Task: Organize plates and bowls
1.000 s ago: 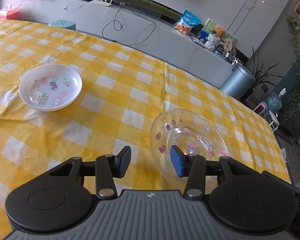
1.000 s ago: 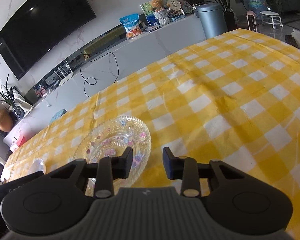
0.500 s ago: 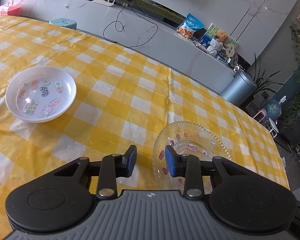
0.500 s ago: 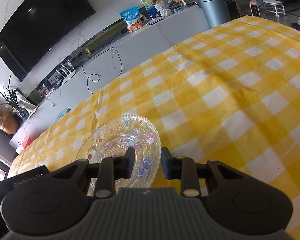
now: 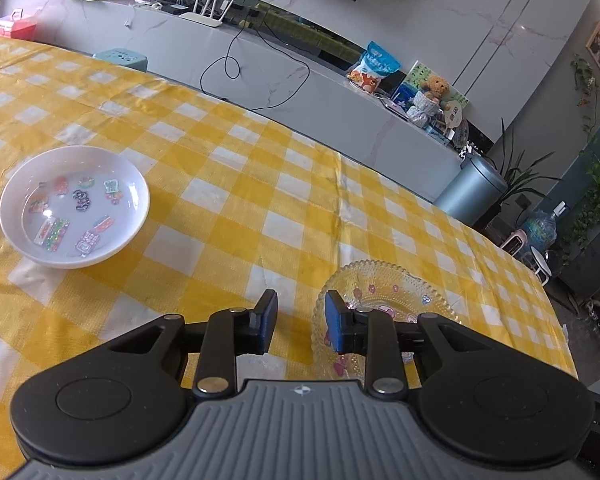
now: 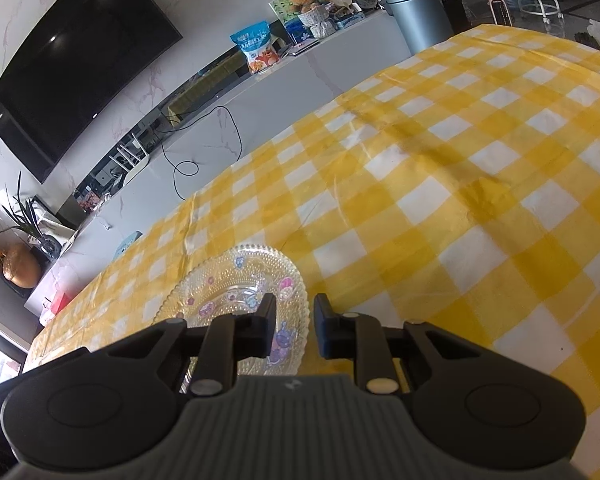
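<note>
A clear glass plate (image 5: 388, 292) with pink stickers lies on the yellow checked tablecloth, low and right in the left wrist view. My left gripper (image 5: 298, 322) is open and empty, just left of the plate's near rim, with its right finger over the rim. A white bowl (image 5: 74, 206) with stickers sits far left. In the right wrist view the glass plate (image 6: 236, 284) lies under my right gripper (image 6: 292, 326), which is open and empty above the plate's right rim.
The tablecloth (image 5: 236, 208) covers the whole table. Beyond the far edge stand a grey TV bench (image 5: 300, 92), a snack bag (image 5: 374, 66), a teddy bear (image 5: 432, 92) and a grey bin (image 5: 472, 190).
Both grippers have drawn back and risen from the glass plate. The left gripper's jaws narrowed, then opened a little. The right gripper's gap stayed about the same.
</note>
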`<state>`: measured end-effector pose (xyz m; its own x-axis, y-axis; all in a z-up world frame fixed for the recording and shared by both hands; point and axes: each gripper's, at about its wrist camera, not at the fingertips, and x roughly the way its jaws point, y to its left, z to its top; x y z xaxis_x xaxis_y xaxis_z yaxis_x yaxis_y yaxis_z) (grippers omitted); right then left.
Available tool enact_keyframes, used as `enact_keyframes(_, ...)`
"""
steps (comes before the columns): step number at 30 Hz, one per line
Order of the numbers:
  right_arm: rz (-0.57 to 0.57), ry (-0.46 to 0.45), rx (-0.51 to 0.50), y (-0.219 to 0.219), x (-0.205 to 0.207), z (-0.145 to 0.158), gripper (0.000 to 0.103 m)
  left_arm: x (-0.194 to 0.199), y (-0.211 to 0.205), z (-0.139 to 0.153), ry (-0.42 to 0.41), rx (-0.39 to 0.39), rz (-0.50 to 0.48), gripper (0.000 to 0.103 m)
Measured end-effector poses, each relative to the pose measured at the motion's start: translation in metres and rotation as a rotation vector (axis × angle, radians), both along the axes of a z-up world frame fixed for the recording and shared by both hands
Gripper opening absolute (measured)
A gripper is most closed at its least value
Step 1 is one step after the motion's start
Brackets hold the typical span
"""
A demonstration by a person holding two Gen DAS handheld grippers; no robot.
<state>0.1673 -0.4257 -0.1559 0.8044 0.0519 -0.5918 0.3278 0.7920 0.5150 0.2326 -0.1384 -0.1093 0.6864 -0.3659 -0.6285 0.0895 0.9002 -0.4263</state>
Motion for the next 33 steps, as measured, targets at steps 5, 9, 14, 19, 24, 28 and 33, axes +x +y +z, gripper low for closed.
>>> enact_keyframes(5,-0.006,-0.003,-0.004,0.002,0.0,-0.002,0.014,0.002,-0.005,0.0,0.003,-0.011,-0.055,0.01)
enact_keyframes(9,-0.008,-0.014,0.007,0.001,-0.003,-0.003,0.013,-0.001,-0.012,0.0,-0.019,0.029,-0.077,0.011)
enact_keyframes(14,-0.026,-0.016,0.068,-0.006,-0.004,-0.005,0.013,0.001,-0.012,-0.001,0.007,0.019,-0.088,0.017)
enact_keyframes(19,-0.027,-0.02,0.04,-0.001,-0.005,-0.005,0.013,0.0,-0.013,-0.001,0.003,0.023,-0.086,0.017)
enact_keyframes(24,-0.014,0.0,-0.013,0.004,-0.003,-0.002,0.009,0.001,-0.016,0.004,0.015,0.061,-0.09,0.014)
enact_keyframes(28,-0.016,0.016,0.007,0.003,-0.004,0.001,0.008,-0.001,-0.012,0.009,0.021,0.058,-0.079,0.012)
enact_keyframes(33,-0.001,0.021,0.009,0.01,-0.012,0.005,0.007,-0.008,-0.006,0.016,0.025,0.076,-0.073,0.012)
